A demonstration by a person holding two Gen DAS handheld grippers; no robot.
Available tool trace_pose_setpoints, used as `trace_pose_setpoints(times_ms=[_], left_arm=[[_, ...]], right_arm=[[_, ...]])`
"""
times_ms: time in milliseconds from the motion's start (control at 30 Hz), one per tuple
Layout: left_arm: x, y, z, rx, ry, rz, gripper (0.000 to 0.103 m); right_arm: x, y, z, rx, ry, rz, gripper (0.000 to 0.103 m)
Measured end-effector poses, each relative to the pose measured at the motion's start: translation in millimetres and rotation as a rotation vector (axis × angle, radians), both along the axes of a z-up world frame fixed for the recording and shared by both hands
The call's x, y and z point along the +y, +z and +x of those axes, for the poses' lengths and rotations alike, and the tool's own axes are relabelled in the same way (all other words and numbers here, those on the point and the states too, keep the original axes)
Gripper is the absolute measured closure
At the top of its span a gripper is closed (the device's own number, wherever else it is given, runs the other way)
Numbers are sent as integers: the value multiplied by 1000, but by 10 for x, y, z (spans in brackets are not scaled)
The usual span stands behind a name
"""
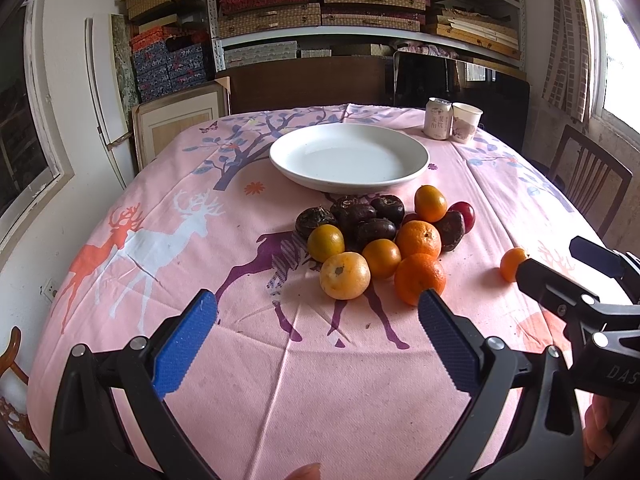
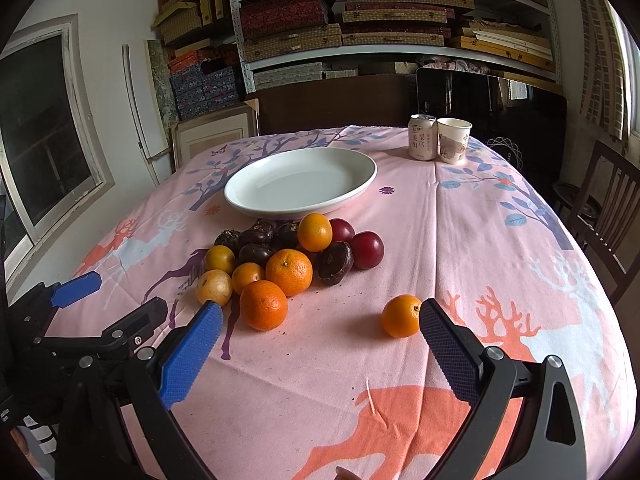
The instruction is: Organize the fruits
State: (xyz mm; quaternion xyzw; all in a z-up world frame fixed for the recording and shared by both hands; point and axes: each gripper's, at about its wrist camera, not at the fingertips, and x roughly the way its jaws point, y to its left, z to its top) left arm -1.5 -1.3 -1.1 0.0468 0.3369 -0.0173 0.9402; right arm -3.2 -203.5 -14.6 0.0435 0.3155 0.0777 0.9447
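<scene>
A heap of fruit [image 1: 380, 236] [image 2: 288, 258] lies on the pink tablecloth: several oranges, dark brown water chestnuts and red plums. Behind it stands a white plate [image 1: 348, 158] [image 2: 300, 182] with nothing on it. One small orange [image 1: 511, 265] [image 2: 401, 316] lies apart to the right. My left gripper [image 1: 318, 306] is open, short of the heap, nothing between its blue pads. My right gripper [image 2: 320, 318] is open too, its right fingertip just beside the lone orange. In the left wrist view the right gripper [image 1: 560, 268] shows at the right edge.
A drink can [image 1: 438, 118] [image 2: 422, 137] and a paper cup [image 1: 466, 122] [image 2: 453, 140] stand at the table's far right. A wooden chair [image 2: 608, 216] is at the right side. Shelves of boxes fill the back wall.
</scene>
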Motion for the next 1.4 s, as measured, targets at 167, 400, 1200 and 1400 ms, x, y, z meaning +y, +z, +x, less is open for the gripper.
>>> trace_pose_setpoints(times_ms=[167,400,1200,1400], left_arm=[[4,1,5,0,0,-1,4],[5,1,9,2,0,-1,4],[-76,-201,-4,8,-2,1,4],[-101,-223,9,11,-4,1,4]], right_arm=[[12,12,10,-1,1,2,4],[8,13,8,0,1,3,4],[39,23,-1,-3,2,6,4],[36,23,-4,-4,2,8,4]])
